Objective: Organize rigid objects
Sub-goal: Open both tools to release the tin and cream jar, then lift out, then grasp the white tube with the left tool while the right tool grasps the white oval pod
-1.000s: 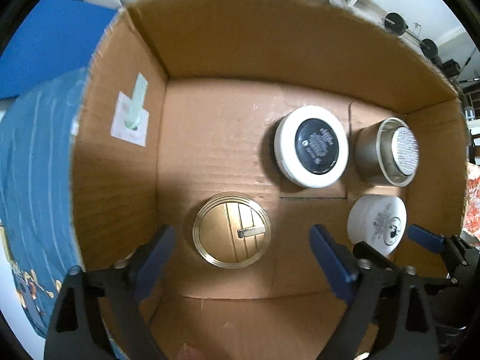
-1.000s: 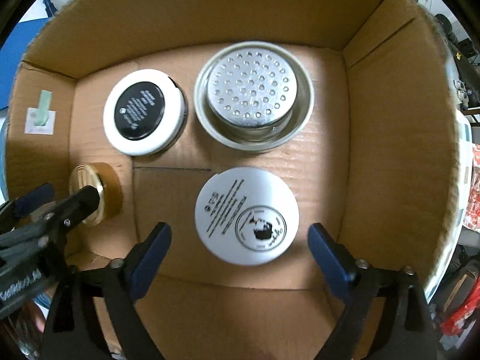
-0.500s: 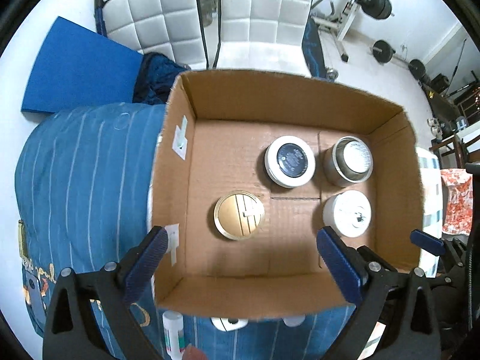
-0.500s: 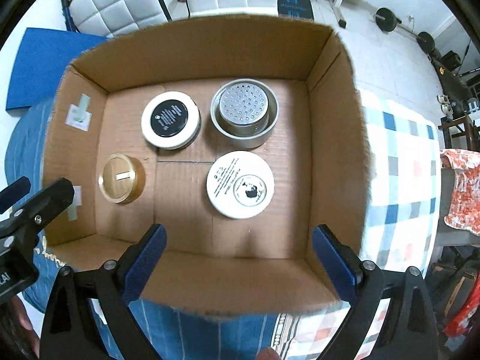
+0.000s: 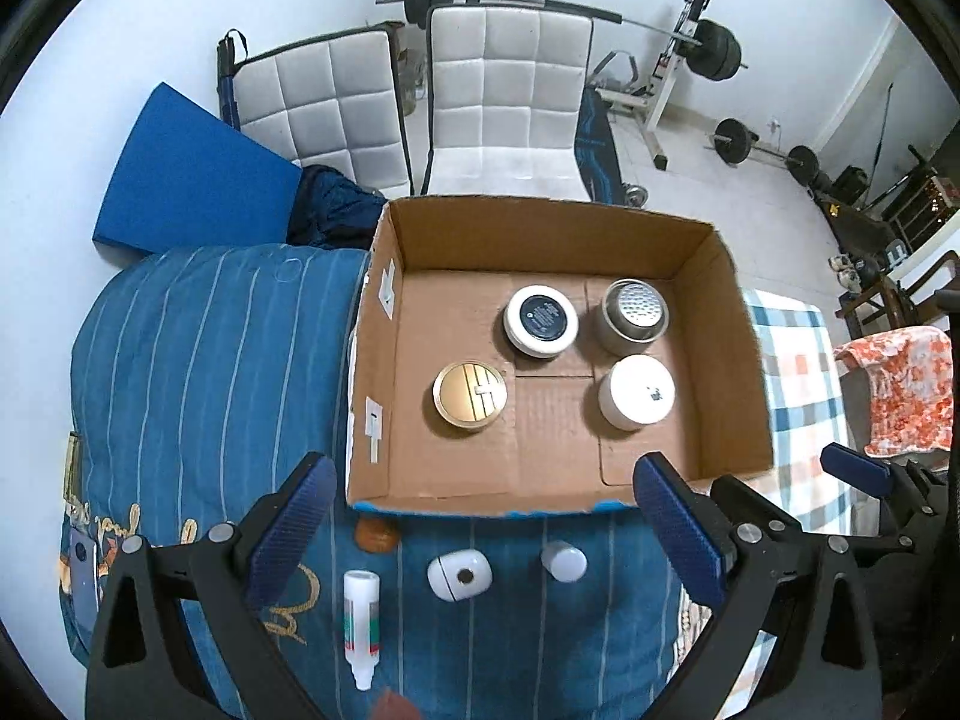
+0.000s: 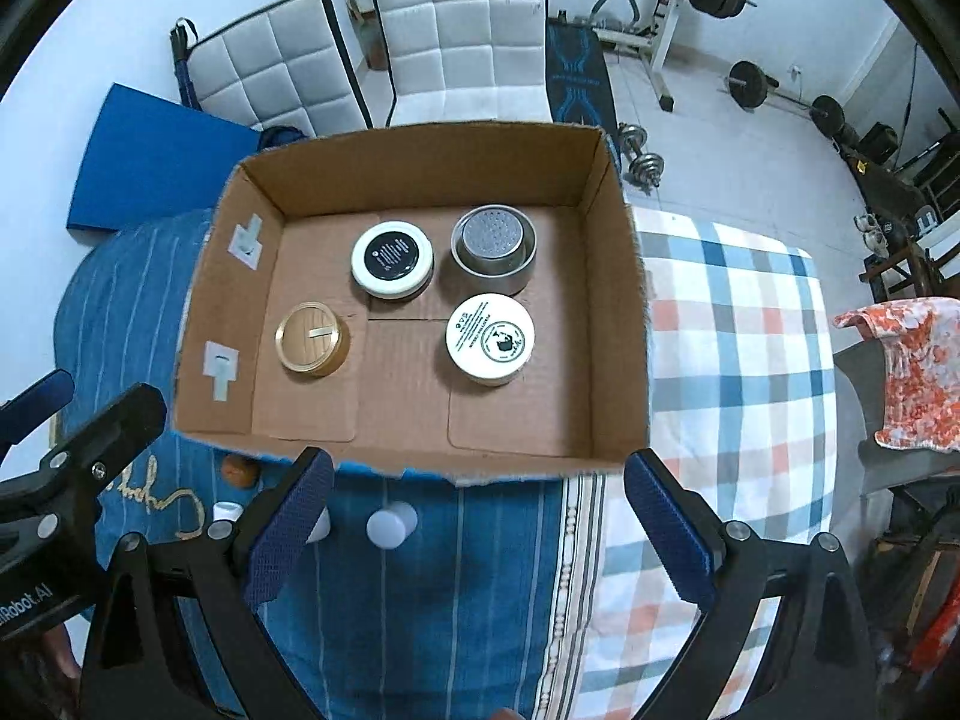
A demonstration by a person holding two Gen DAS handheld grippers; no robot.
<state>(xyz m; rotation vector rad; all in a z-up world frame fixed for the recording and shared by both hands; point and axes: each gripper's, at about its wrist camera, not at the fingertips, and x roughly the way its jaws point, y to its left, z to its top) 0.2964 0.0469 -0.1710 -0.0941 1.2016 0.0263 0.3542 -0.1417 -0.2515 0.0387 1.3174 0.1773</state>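
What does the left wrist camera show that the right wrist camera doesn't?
Only the left wrist view shows the small dropper bottle lying flat and the whole white case.
Only the right wrist view shows the dumbbells on the floor beyond the box.
Both show the cardboard box holding four round containers, the small white cap and both open grippers.

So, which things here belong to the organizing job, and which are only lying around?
Job:
cardboard box
gold tin, black-lid jar, metal cup, white jar, all in the box
small bottle, white case, white cap, brown piece, on the blue cover

Lying about:
white chairs
barbell weights
orange cloth
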